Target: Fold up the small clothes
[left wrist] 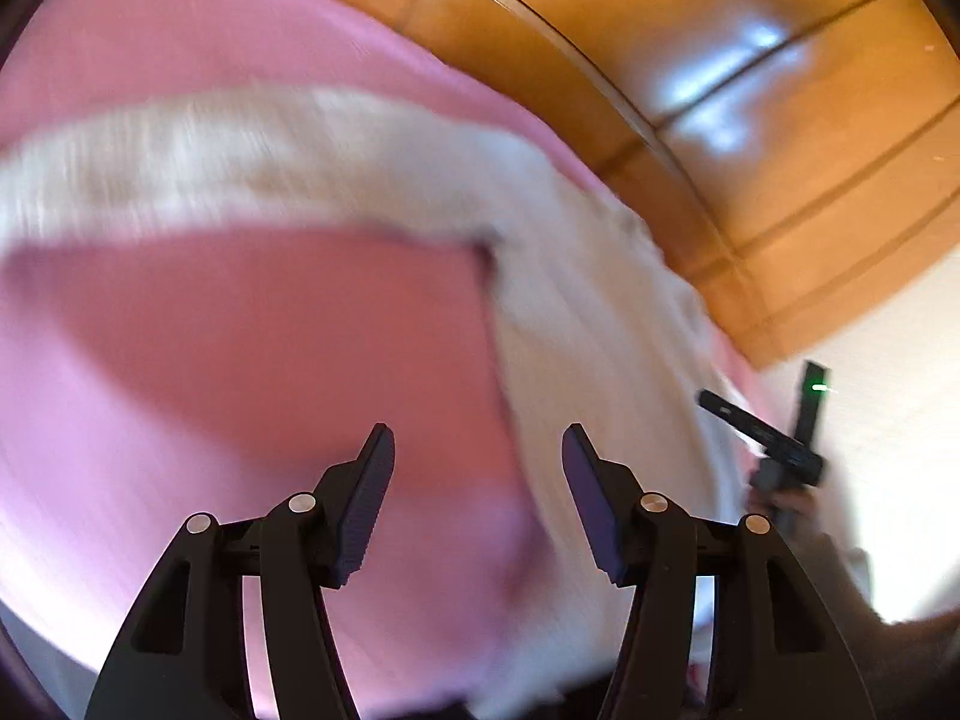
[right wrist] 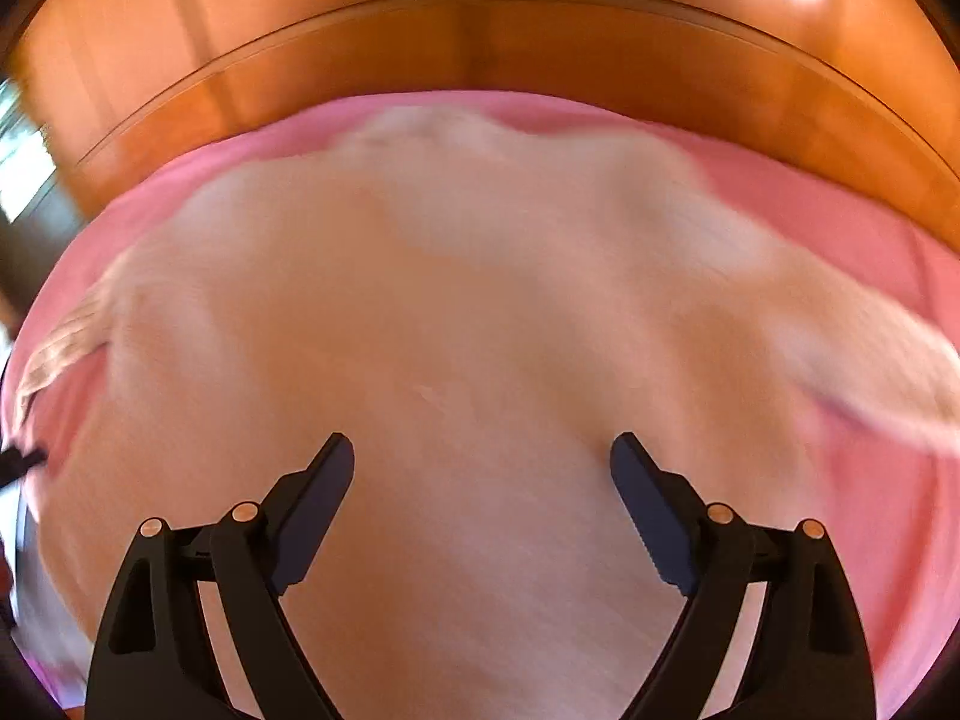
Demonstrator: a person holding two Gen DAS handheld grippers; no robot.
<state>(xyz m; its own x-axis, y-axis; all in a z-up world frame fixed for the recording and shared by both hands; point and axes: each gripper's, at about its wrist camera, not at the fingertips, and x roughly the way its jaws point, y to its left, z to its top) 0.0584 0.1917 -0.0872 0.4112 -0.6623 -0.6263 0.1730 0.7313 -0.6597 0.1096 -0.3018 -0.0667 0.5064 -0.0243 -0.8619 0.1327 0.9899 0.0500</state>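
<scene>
Left gripper (left wrist: 478, 456) open, nothing between the jaws, hovering over the pink sheet (left wrist: 240, 360) just beside the garment's edge. Right gripper (right wrist: 482, 459) spread wide, empty, poised above the middle of the white garment (right wrist: 480, 312). Garment lying flat on the sheet, one sleeve (right wrist: 870, 372) reaching toward the sheet's right edge, collar end near the far edge. Wooden board (right wrist: 480, 42) beyond that far edge. All blurred.

You see the cream garment (right wrist: 480, 312) spread flat on the pink sheet (right wrist: 840, 228), sleeves out sideways.
</scene>
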